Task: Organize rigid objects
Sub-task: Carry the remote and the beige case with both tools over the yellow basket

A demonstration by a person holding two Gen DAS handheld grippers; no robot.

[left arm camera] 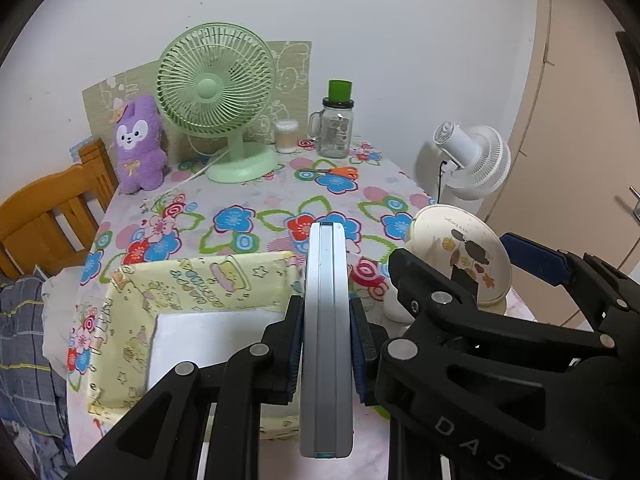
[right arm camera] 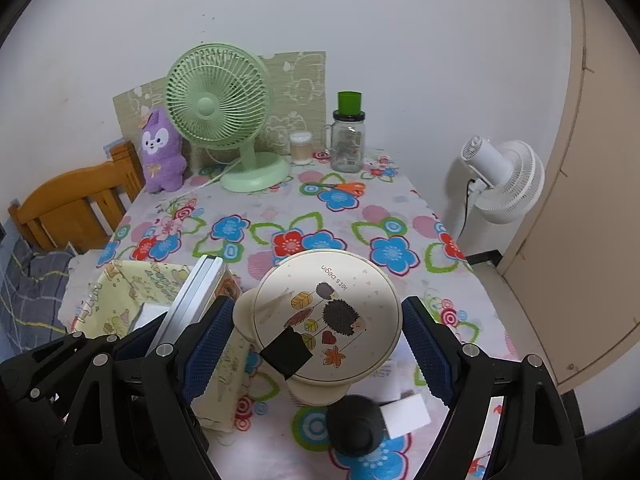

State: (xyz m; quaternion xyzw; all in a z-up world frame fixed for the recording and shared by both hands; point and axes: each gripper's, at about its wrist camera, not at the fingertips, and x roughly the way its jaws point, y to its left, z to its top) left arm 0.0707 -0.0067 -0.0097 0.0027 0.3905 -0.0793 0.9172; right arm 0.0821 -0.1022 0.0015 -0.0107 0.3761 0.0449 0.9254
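Clamped between the blue pads of the left gripper (left arm camera: 326, 354) is a flat silver case (left arm camera: 328, 340), held on edge and pointing away from the camera; jaws narrow, pressed on both of its faces. Just left of and below this gripper: a yellow cloth-lined box (left arm camera: 200, 288) with a white bottom, on the flowered tablecloth (left arm camera: 256, 200).

Right gripper (right arm camera: 320, 336): jaws stand wide, one blue pad on either side of a round cream tin (right arm camera: 326, 316) with a hedgehog picture and a black tape patch on its lid. Left pad looks to be against the rim of the tin; contact on the right pad cannot be told. Below the tin, nearer the camera: a dark round object (right arm camera: 354, 424) and a white block (right arm camera: 404, 414) on the cloth. Left gripper and case show to the left of the tin.

Beyond both grippers, mid-table: orange-handled scissors (right arm camera: 340, 188). Farther back, by the wall: green desk fan (right arm camera: 222, 116), purple plush toy (right arm camera: 162, 152) to its left, small cotton-swab jar (right arm camera: 301, 148) and a glass mug jar with green cap (right arm camera: 348, 140) to its right. Off the right table edge: white fan (right arm camera: 500, 176). Far left: wooden chair (right arm camera: 76, 208).
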